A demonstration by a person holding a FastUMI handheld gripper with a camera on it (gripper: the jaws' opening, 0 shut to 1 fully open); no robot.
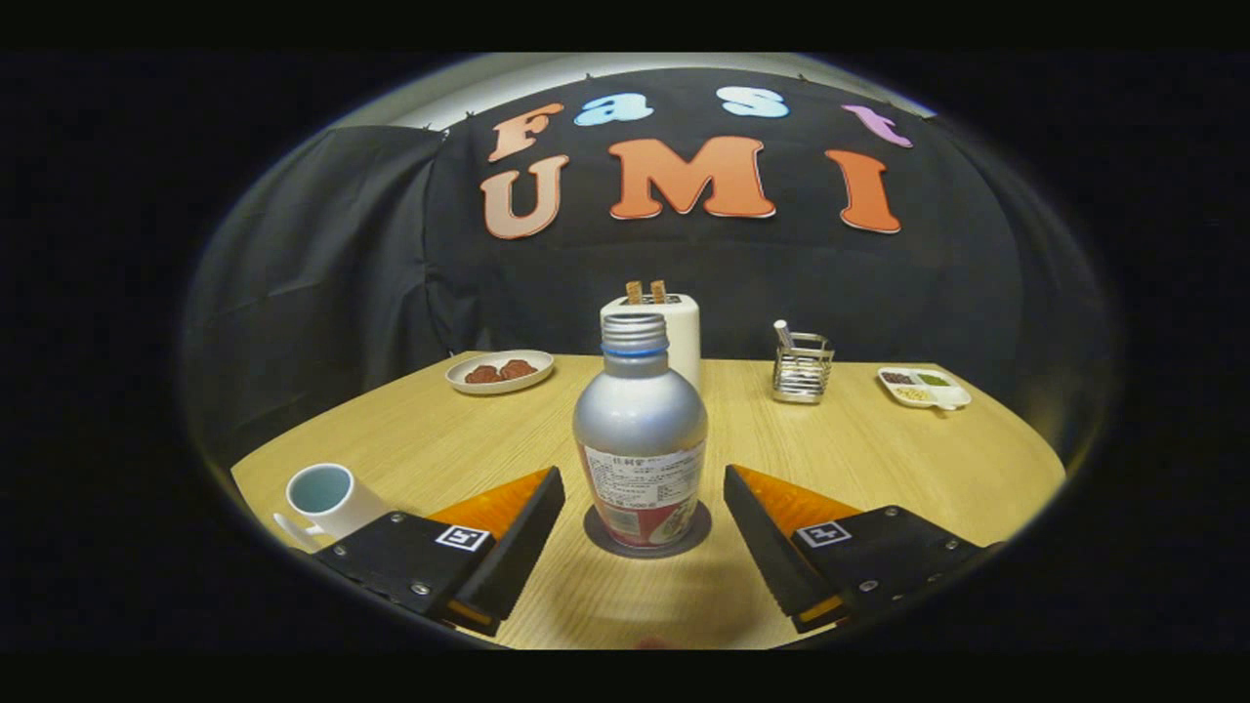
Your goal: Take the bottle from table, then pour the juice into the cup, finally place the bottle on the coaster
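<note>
On the light wooden table [879, 469], the silver aluminium bottle [640, 430], cap off, stands on a dark round coaster [598, 535] between my gripper [645, 488]'s wide-spread fingers, neither touching. I judge it light, smooth-sided, easily dented; grip the labelled belly. The pale blue-lined cup [327, 496] waits beside the left finger.
</note>
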